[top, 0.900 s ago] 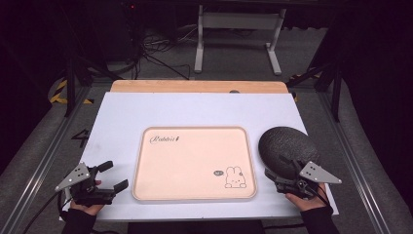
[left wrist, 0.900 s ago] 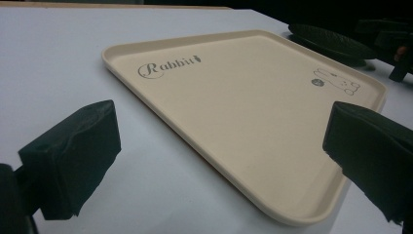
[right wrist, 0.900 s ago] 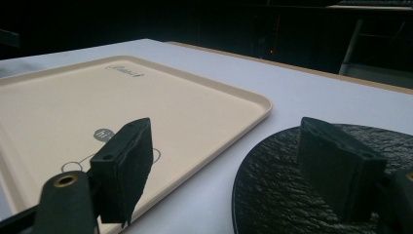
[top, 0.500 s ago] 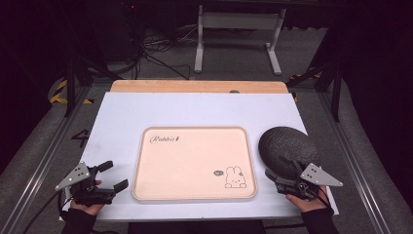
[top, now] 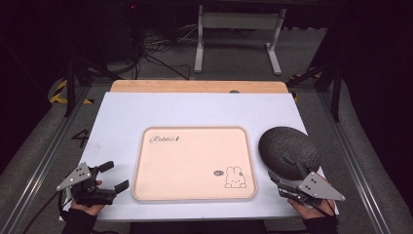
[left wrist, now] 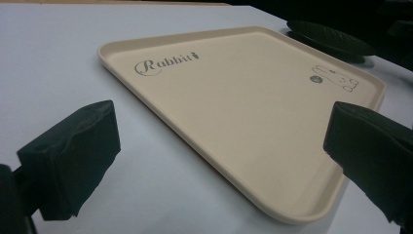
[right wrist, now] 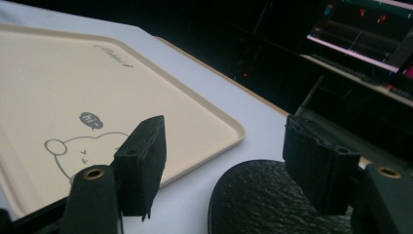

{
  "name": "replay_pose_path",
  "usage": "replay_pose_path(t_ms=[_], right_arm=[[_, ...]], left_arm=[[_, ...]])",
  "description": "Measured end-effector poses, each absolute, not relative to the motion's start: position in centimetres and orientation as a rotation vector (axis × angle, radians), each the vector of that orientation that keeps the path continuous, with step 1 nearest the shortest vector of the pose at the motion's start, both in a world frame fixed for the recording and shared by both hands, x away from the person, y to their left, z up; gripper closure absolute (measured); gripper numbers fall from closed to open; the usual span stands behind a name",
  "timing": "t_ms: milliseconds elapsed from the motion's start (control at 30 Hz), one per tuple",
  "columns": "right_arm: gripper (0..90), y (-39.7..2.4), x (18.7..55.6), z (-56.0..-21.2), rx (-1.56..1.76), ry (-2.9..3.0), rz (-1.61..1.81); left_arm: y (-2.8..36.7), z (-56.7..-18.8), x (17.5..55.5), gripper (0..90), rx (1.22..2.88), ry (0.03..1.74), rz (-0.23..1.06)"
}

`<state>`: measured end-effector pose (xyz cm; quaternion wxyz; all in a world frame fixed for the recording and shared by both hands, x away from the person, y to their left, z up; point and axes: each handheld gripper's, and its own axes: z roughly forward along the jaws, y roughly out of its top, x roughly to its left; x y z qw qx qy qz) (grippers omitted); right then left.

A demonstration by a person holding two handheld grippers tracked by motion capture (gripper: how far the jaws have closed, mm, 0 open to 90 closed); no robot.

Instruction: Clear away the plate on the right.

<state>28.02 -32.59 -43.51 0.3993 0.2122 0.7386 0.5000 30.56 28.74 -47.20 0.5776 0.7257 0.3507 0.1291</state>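
Observation:
A beige tray (top: 195, 146) printed with a rabbit lies in the middle of the white table. A black textured dish (top: 288, 148) sits just right of it. My right gripper (top: 286, 171) is at the dish's near edge, open. In the right gripper view its gripper (right wrist: 226, 165) spans the gap between the tray (right wrist: 214, 122) and the dish (right wrist: 263, 204), pressing on nothing. My left gripper (top: 117, 175) rests open on the table left of the tray. The left gripper view has its gripper (left wrist: 219, 156) facing the tray's (left wrist: 234, 87) near corner, with the dish (left wrist: 326, 36) beyond.
The white tabletop (top: 204, 109) has a wooden strip (top: 195, 86) along its far edge. Beyond it stand a metal frame (top: 238, 34) and cables on the floor. Metal rails run along both sides of the table.
The right gripper has slid slightly to the right and toward the near edge. The left gripper, tray and dish have not moved.

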Motion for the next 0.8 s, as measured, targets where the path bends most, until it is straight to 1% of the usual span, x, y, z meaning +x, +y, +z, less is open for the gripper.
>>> replay_pose_path(t_ms=[100, 500, 667, 800], right_arm=[[36.3, -32.4, 27.6, -43.5, 0.445, 1.856, 1.213], [38.3, -32.3, 26.4, -43.2, 0.273, 1.839, 0.945], [42.3, -32.0, 26.2, -43.3, 0.193, 1.85, 0.812], [42.9, -32.0, 26.1, -43.3, 0.167, 1.843, 0.769]], left_arm=[[28.8, -47.2, 30.6, 0.7, 1.693, 0.817, 0.296], [28.9, -47.2, 30.6, 0.7, 1.689, 0.809, 0.293], [28.8, -47.2, 30.5, 0.7, 1.691, 0.81, 0.293], [28.8, -47.2, 30.5, 0.8, 1.692, 0.81, 0.293]])
